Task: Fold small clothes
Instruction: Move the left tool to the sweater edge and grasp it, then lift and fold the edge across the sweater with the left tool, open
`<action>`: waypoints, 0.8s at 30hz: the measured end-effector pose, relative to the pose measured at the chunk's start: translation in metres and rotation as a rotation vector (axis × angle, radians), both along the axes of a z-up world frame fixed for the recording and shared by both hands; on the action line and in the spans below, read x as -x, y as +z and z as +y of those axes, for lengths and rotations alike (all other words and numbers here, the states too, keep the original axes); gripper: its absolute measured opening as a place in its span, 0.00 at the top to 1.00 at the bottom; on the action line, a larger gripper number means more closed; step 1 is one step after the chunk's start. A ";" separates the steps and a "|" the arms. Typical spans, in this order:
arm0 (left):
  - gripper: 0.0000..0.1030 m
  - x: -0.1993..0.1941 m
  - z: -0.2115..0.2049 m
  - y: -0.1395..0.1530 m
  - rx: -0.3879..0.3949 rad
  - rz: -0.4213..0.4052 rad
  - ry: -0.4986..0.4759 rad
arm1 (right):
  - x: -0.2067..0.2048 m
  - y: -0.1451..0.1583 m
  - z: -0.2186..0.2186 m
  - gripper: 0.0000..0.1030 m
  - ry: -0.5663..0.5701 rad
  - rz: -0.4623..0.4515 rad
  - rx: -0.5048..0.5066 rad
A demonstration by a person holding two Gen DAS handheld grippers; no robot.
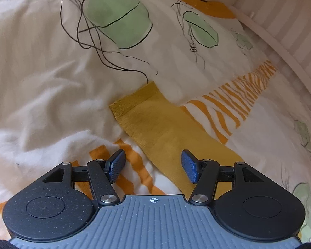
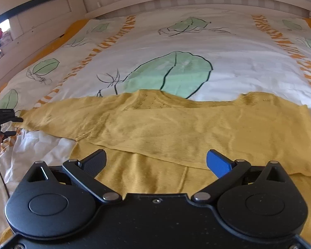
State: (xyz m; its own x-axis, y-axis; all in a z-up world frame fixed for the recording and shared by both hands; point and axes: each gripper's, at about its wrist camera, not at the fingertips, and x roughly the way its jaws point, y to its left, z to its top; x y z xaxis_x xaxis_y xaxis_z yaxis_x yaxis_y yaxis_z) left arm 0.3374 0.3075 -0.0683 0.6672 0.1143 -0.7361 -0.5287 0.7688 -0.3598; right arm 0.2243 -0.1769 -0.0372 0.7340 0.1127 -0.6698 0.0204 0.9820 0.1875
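Note:
A small mustard-yellow long-sleeved top (image 2: 176,128) lies on the bed, its upper part folded over the lower part, one sleeve stretched out to the left. In the left wrist view that sleeve (image 1: 155,124) runs from its cuff down between the fingers. My left gripper (image 1: 153,164) is open and empty, just above the sleeve; it also shows at the left edge of the right wrist view (image 2: 4,120), by the cuff. My right gripper (image 2: 155,161) is open and empty, low over the top's near edge.
The bed has a white duvet (image 2: 238,62) with green leaf prints and orange stripes, wrinkled at the left (image 1: 41,103). A white striped headboard (image 2: 197,2) stands at the far end. A white cabinet (image 2: 31,10) is at the left.

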 end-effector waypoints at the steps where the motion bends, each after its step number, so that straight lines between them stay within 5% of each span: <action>1: 0.43 -0.001 0.001 -0.003 0.001 -0.007 0.003 | -0.001 0.000 0.002 0.00 0.003 0.001 0.002; 14: 0.40 -0.009 0.008 -0.013 0.025 -0.120 -0.030 | 0.001 -0.013 -0.009 0.00 -0.033 0.052 -0.014; 17: 0.91 -0.013 0.004 -0.013 0.016 -0.099 -0.058 | 0.002 -0.017 -0.013 0.00 -0.048 0.062 -0.020; 24: 0.97 -0.013 -0.018 0.014 0.030 -0.154 -0.095 | 0.005 -0.015 -0.022 0.00 -0.061 0.062 -0.040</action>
State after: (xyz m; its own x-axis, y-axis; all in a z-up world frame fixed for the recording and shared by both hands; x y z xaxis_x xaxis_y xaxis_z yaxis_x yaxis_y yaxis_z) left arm 0.3499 0.2890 -0.0542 0.7791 0.0253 -0.6264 -0.3911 0.8005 -0.4542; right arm 0.2192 -0.1988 -0.0525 0.6975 0.0960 -0.7101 0.0931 0.9704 0.2227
